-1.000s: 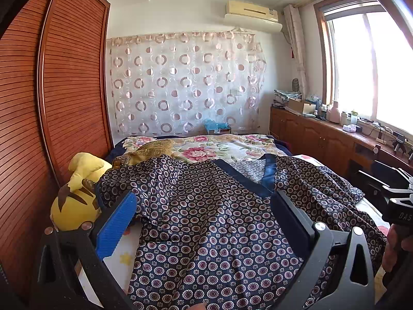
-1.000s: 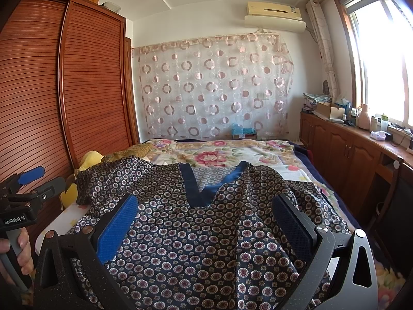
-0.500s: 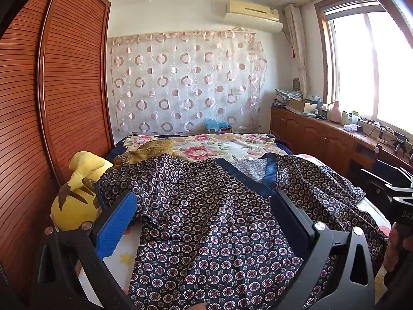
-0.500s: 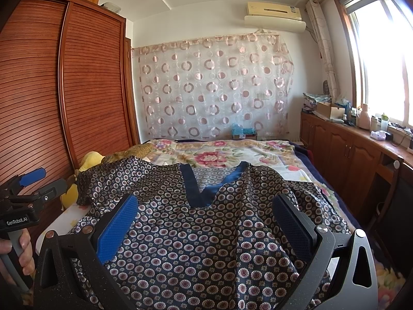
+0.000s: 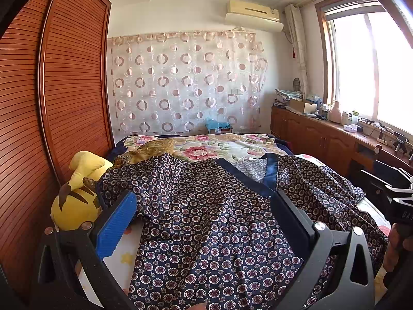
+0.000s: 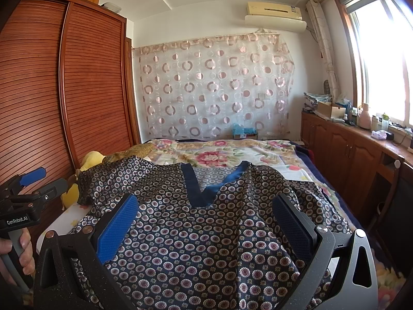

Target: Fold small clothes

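Observation:
A dark navy top point(image 5: 206, 219) with a ring print and a blue V-neck band lies spread face up on the bed; it also shows in the right wrist view point(image 6: 206, 232), collar pointing away from me. My left gripper point(image 5: 204, 214) is open and empty, held above the top's left half. My right gripper point(image 6: 204, 217) is open and empty, held above the top's middle. The left gripper also shows at the left edge of the right wrist view point(image 6: 28, 183). The right gripper shows at the right edge of the left wrist view point(image 5: 397, 191).
A floral bedspread point(image 6: 232, 152) covers the bed beyond the top. A yellow plush toy point(image 5: 74, 199) sits at the bed's left edge against the wooden wardrobe point(image 5: 64, 103). A wooden cabinet point(image 6: 348, 149) with clutter runs along the right under the window.

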`<state>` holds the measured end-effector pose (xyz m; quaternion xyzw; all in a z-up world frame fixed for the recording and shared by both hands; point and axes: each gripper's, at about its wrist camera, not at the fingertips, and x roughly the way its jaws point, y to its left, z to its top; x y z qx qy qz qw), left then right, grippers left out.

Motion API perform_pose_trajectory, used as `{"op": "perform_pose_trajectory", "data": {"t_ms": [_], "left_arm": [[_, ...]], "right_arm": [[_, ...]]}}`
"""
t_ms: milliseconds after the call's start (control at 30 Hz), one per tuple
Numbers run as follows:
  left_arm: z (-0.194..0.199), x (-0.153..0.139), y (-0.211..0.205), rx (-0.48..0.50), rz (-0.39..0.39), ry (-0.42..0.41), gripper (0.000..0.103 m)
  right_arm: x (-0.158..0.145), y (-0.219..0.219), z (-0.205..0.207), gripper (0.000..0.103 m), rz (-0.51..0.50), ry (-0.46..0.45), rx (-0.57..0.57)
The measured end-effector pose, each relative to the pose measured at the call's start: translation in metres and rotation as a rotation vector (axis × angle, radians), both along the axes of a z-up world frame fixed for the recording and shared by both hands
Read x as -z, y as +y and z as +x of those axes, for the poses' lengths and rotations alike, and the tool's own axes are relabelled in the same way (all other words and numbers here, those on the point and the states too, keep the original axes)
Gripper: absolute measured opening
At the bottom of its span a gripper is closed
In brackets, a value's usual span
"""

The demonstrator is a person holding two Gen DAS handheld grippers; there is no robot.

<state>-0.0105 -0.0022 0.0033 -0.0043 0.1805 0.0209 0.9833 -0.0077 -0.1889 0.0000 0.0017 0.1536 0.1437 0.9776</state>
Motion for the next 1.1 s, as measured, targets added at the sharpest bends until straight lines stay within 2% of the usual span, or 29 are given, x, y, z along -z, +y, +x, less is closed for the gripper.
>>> {"op": "perform_pose_trajectory", "data": {"t_ms": [367, 833, 1100], "left_arm": [[0.009, 0.025, 0.021, -0.023, -0.001, 0.065, 0.103], [0.022, 0.055, 0.088, -0.062, -0.034, 0.161, 0.103], [0.043, 0.068, 0.133, -0.075, -0.053, 0.228, 0.103]], "right_arm": [[0.009, 0.005, 0.01, 0.103, -0.012, 0.04, -0.051], [0.015, 0.01, 0.038, 0.103, -0.062, 0.127, -0.123], [0.018, 0.015, 0.058, 0.103, -0.086, 0.182, -0.177]]}}
